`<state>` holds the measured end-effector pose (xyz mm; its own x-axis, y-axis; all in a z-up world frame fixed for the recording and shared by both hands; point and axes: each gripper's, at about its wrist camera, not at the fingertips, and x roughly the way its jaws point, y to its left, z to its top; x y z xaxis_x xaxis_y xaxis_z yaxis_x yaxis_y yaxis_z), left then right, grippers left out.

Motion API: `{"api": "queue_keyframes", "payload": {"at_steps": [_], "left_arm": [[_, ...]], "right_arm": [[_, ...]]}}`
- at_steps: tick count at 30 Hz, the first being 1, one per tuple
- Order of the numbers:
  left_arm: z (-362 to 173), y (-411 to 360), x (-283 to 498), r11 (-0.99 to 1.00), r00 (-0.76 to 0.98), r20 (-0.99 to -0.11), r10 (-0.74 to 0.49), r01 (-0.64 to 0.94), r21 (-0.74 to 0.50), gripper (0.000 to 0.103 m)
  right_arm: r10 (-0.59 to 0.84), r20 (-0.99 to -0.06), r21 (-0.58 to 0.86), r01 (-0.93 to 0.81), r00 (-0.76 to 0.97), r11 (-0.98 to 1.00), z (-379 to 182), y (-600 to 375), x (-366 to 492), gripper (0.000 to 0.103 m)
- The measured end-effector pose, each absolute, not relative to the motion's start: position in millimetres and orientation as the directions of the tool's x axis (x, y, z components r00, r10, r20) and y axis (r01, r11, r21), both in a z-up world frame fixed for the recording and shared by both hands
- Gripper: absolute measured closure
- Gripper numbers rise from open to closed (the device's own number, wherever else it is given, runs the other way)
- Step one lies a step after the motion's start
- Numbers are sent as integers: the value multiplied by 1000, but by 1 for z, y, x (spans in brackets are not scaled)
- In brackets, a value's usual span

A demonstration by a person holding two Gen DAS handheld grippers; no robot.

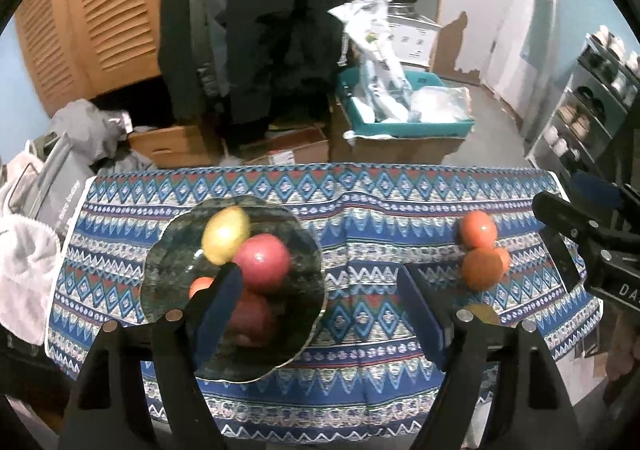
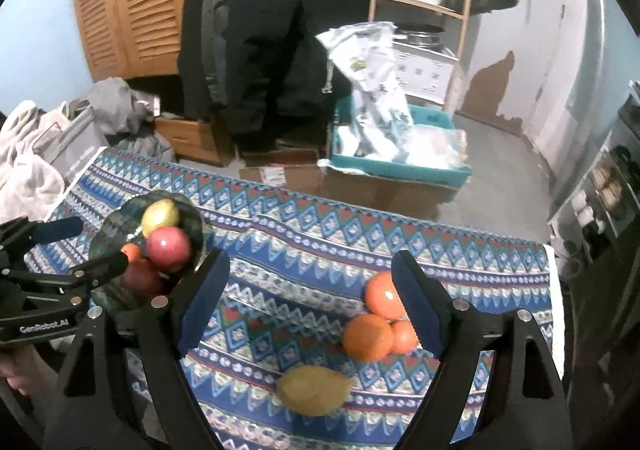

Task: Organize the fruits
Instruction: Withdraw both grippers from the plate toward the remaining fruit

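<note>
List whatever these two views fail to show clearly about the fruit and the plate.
- Lowest dark red fruit on the glass plate: blurred, partly behind the left gripper finger, left wrist view.
- Small orange fruit on the plate: mostly behind the left gripper's arm, right wrist view.
- Yellow-brown fruit on the cloth: nearly hidden in the left wrist view.

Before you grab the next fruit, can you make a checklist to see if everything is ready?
1. Right gripper open and empty: ok.
2. Left gripper open and empty: ok.
3. Fruit waiting on the cloth, an orange, two tomatoes and a lemon: ok.
4. Room left in the glass bowl: cannot tell, four fruits already fill much of it.
5. Path across the tablecloth to the bowl clear: ok.
</note>
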<state>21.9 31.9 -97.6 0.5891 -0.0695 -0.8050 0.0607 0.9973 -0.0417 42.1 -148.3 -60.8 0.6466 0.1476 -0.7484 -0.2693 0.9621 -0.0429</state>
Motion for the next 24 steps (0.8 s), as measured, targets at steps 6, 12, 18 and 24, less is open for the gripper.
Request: {"api": "queue_keyframes", "payload": {"at_steps": [6,12,18,24], "left_arm": [[-95,6,17,993,583,-805,-106,110,-51,22],[-96,-19,15,986,576,-806,-133,160,-48,22],[-101,-43,12,979,567,-812,-140,202,-28,22],[-110,-66,11,970,541,-822,-177,239,-52,22]], "right_arm": [[116,-752,-36,-216,649,976,-65,-181,34,20],[78,-762,-27,-152,642,988,-74,-211,25,20],[45,-771,-27,-104,635,994,-82,-235,18,20],[17,-789,-32,-69,614,997,-92,-253,11,19]]}}
